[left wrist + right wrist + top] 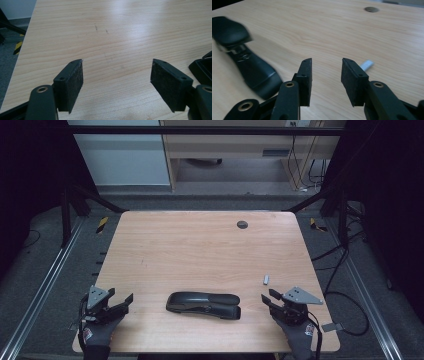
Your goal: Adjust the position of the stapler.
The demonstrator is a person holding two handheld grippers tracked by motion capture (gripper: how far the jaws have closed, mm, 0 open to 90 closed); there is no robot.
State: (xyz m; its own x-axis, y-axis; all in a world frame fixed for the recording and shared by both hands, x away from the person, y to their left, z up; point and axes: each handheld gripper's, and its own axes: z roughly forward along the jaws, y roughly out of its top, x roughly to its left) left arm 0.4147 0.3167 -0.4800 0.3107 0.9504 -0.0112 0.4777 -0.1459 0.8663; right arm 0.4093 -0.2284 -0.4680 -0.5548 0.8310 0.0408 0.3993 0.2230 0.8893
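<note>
Item: black stapler (pixel 203 305), lying flat at table's (pixel 200 245) six o'clock edge. We flank it: left gripper (pixel 121 304) at nine o'clock, right gripper (pixel 266 301) at three, jaws apart, empty. Judged step: approach; next, close in squarely.

Black claws (pixel 266 299) — grey plates, dark gloves

A light wooden table (pixel 200 245) with rounded corners is seen, its grain running across. A black stapler (pixel 204 304) is laid lengthwise near the front edge, at the middle. A small silvery strip of staples (pixel 266 279) is placed to the right of it, well apart. A round dark grommet (pixel 242 224) is set into the far part of the tabletop.
</note>
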